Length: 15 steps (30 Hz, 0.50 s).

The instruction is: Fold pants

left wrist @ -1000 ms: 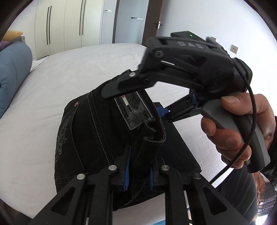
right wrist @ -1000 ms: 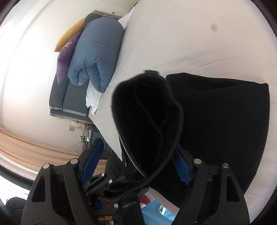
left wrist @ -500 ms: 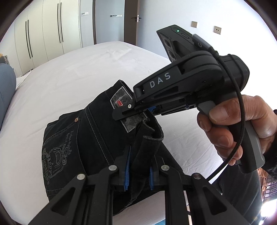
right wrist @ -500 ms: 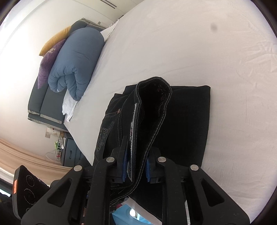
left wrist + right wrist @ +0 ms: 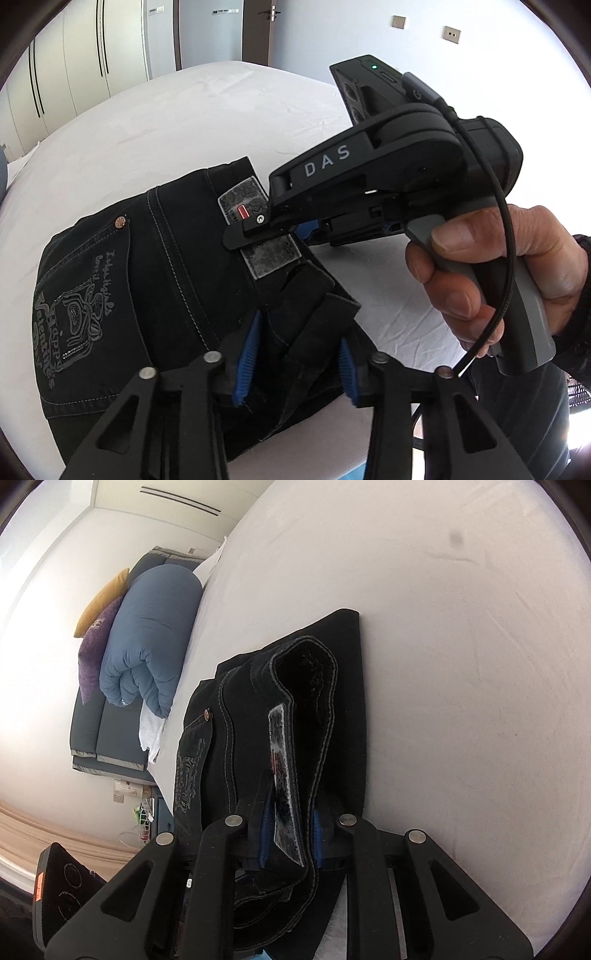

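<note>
Final fold laid: black denim pants (image 5: 155, 280) stacked on white bed (image 5: 155, 122). Your left gripper (image 5: 295, 356) opening, waistband between pads, ungripped; right gripper (image 5: 290, 829) still clenched on waistband. Next, release right, withdraw both from pants.

Bare sheet (image 5: 461, 664) beyond pants (image 5: 155, 295); rolled duvet (image 5: 147, 646) blocks bedhead.

Black jeans (image 5: 155, 280) with pale contrast stitching, a grey embroidered pocket motif, a copper rivet (image 5: 120, 222) and a mottled grey patch (image 5: 258, 236) bearing a red mark. White bedsheet (image 5: 461, 664). Rolled blue duvet (image 5: 147, 638); purple cushion (image 5: 94, 653); mustard cushion (image 5: 101, 602). Black grippers, blue pads (image 5: 248, 354).
</note>
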Available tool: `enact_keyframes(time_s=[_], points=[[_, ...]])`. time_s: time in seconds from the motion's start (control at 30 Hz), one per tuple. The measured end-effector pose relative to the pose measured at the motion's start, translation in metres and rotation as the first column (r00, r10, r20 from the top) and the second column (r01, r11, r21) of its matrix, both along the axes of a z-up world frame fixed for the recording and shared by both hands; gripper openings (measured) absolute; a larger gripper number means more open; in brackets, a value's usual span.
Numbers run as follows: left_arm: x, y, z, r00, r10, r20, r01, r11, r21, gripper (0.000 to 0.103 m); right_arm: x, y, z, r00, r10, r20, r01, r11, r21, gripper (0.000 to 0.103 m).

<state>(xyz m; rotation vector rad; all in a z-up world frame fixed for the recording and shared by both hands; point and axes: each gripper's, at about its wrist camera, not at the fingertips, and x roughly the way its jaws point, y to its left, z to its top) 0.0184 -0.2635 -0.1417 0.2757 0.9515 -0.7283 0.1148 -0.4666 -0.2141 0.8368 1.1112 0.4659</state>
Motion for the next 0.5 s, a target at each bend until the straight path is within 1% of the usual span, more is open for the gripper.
enact_keyframes(time_s=[0.03, 0.07, 0.1, 0.13, 0.17, 0.23, 0.27, 0.3, 0.33, 0.37, 0.4, 0.5], points=[[0.001, 0.007, 0.002, 1.0, 0.003, -0.017, -0.004, 1.0, -0.022, 0.06, 0.002, 0.001, 0.0, 1.0, 0.004, -0.007, -0.004, 1.0, 0.007, 0.018], [0.0, 0.016, 0.004, 1.0, 0.009, -0.029, -0.01, 0.999, -0.045, 0.068, 0.004, 0.001, 0.0, 1.0, 0.003, -0.021, -0.002, 1.0, 0.019, 0.021], [0.0, 0.024, 0.008, 0.999, 0.02, -0.031, -0.021, 0.998, -0.061, 0.072, 0.004, -0.003, 0.0, 0.999, -0.004, -0.038, 0.005, 1.0, 0.029, 0.024], [0.0, 0.034, 0.014, 0.999, 0.039, -0.02, -0.04, 0.997, -0.069, 0.079, 0.003, -0.007, 0.002, 0.999, -0.016, -0.043, 0.017, 1.0, 0.023, 0.026], [0.001, 0.045, 0.021, 0.998, 0.062, -0.009, -0.062, 0.995, -0.073, 0.082, 0.001, -0.015, 0.006, 0.999, -0.035, -0.037, 0.035, 0.999, 0.001, 0.029], [0.006, 0.073, 0.031, 0.994, 0.108, -0.007, -0.108, 0.99, -0.087, 0.082, -0.006, -0.032, 0.017, 0.996, -0.088, -0.017, 0.087, 0.995, -0.049, 0.033], [0.01, 0.085, 0.036, 0.991, 0.133, -0.007, -0.133, 0.987, -0.088, 0.082, -0.01, -0.042, 0.022, 0.991, -0.13, -0.018, 0.128, 0.987, -0.093, 0.036], [0.015, 0.099, 0.042, 0.987, 0.164, 0.001, -0.163, 0.983, -0.089, 0.082, -0.012, -0.049, 0.03, 0.988, -0.156, -0.013, 0.153, 0.981, -0.12, 0.036], [0.019, 0.108, 0.048, 0.982, 0.19, 0.013, -0.188, 0.978, -0.094, 0.082, -0.013, -0.052, 0.037, 0.987, -0.158, 0.004, 0.158, 0.982, -0.106, 0.036], [0.027, 0.12, 0.051, 0.976, 0.215, 0.027, -0.211, 0.973, -0.095, 0.082, -0.014, -0.053, 0.044, 0.988, -0.149, 0.026, 0.151, 0.986, -0.064, 0.036], [0.036, 0.129, 0.053, 0.97, 0.24, 0.04, -0.236, 0.968, -0.087, 0.082, -0.013, -0.05, 0.052, 0.99, -0.129, 0.051, 0.13, 0.991, -0.016, 0.036], [0.069, 0.142, 0.053, 0.955, 0.292, 0.046, -0.289, 0.955, -0.064, 0.079, -0.003, -0.025, 0.071, 0.993, -0.055, 0.103, 0.048, 0.996, 0.071, 0.036]])
